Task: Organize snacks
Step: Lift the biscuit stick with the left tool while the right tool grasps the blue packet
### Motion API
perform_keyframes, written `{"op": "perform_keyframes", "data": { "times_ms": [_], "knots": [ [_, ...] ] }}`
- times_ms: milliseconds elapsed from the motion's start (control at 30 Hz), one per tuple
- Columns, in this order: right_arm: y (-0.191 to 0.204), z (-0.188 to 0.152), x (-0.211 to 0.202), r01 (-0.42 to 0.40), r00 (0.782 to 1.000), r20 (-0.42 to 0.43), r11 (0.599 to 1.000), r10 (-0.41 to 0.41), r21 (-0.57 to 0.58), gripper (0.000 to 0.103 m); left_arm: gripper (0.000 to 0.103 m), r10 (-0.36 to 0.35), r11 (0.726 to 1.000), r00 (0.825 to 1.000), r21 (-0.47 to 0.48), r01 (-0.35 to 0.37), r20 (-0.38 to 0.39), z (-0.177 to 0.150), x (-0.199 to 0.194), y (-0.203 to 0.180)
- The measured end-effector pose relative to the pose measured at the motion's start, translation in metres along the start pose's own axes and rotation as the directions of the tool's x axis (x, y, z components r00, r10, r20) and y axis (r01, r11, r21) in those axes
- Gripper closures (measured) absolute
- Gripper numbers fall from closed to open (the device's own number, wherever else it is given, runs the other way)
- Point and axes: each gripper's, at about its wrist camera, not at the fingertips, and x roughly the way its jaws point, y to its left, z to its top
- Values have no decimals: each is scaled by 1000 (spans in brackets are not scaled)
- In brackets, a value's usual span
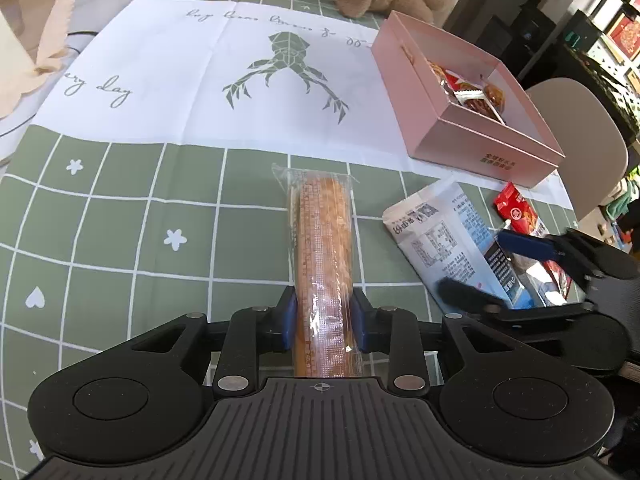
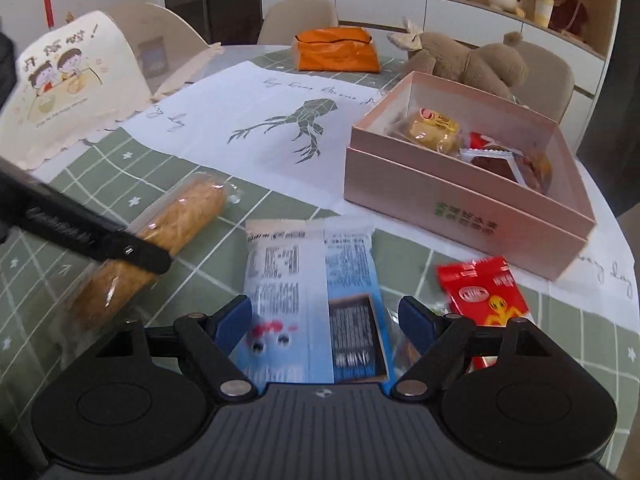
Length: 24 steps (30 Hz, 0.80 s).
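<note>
A long orange snack bar (image 1: 324,240) in clear wrap lies lengthwise on the green checked tablecloth, and my left gripper (image 1: 324,320) is shut on its near end. From the right wrist view the bar (image 2: 188,216) sits at the left under a black left finger (image 2: 100,240). My right gripper (image 2: 326,324) stands open around a white-and-blue snack packet (image 2: 308,264), with a small gap at the right pad. A red packet (image 2: 484,292) lies just right of it. The open pink box (image 2: 440,200) beyond holds several wrapped snacks.
A white printed paper mat (image 1: 200,80) covers the table's middle. At the far edge sit an orange bag (image 2: 336,54) and a brown plush toy (image 2: 472,60). A cream printed bag (image 2: 68,96) stands at the left. Chairs ring the table.
</note>
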Motion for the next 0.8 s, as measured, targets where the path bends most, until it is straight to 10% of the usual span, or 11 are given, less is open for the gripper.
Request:
{"op": "perform_keyframes", "data": {
  "times_ms": [233, 300, 500, 633, 800],
  "knots": [
    [21, 11, -3, -53, 999, -8, 996, 53, -68, 38, 71, 10, 1000, 1000, -4, -10, 7, -2, -1, 0],
    [15, 16, -13, -68, 998, -17, 997, 67, -43, 98, 71, 13, 1000, 1000, -2, -13, 9, -1, -1, -1],
    [-17, 19, -39, -97, 995, 7, 993, 97, 59, 90, 70, 18, 1000, 1000, 10, -18, 15, -1, 0, -3],
    [-10, 12, -35, -87, 996, 14, 992, 86, 87, 27, 70, 13, 1000, 1000, 13, -13, 16, -1, 0, -3],
    [21, 7, -11, -108, 993, -40, 994, 110, 32, 25, 71, 5, 1000, 1000, -13, -5, 16, -3, -3, 2]
  ]
}}
